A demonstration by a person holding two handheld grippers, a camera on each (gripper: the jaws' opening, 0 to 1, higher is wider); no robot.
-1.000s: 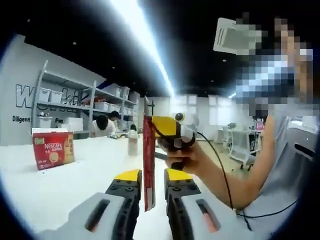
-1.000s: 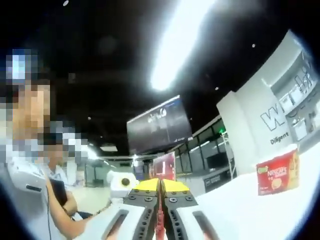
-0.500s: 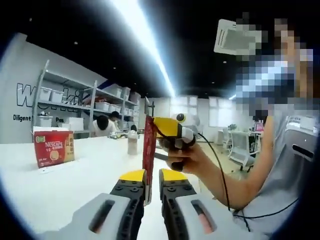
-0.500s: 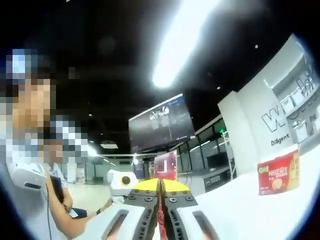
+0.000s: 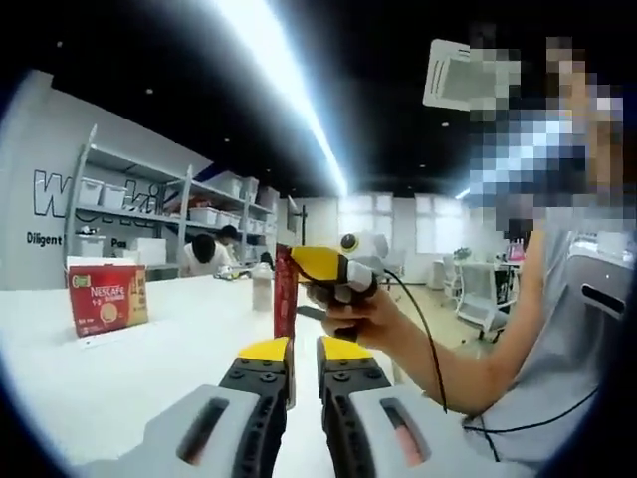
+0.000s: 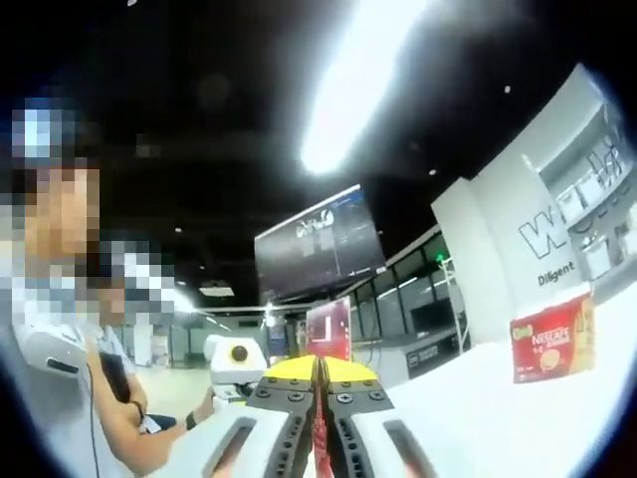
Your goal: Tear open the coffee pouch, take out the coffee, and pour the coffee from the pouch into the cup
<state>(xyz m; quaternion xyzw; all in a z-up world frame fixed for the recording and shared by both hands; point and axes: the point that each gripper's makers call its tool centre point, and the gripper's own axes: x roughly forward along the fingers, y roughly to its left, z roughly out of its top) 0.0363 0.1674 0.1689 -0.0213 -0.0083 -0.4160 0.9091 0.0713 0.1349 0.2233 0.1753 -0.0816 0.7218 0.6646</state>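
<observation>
Coffee pouch [image 5: 284,299]: a red stick, standing upright above the white counter [image 5: 119,368], being held at both ends. Left tongs [image 5: 292,351]: yellow-tipped jaws nearly together, pinching the pouch's lower end, which is showing in the narrow gap between them in the left gripper view. Right tongs [image 5: 299,261], entering that view from the right: yellow jaws clamping the pouch's upper end, a person's hand [image 5: 353,317] gripping the handle and a black cable trailing down from it. In the right gripper view the right tongs [image 6: 318,373] are rising from the bottom with jaws pressed together, a thin red edge of the pouch [image 6: 318,438] lying in the seam between them; the left tongs' body is appearing just left of them. Red Nescafé box [image 5: 107,297]: sitting on the counter well apart from the pouch, to the left; also visible at the right of the right gripper view [image 6: 551,337]. Shelving [image 5: 169,209] with white bins is standing along the far wall
</observation>
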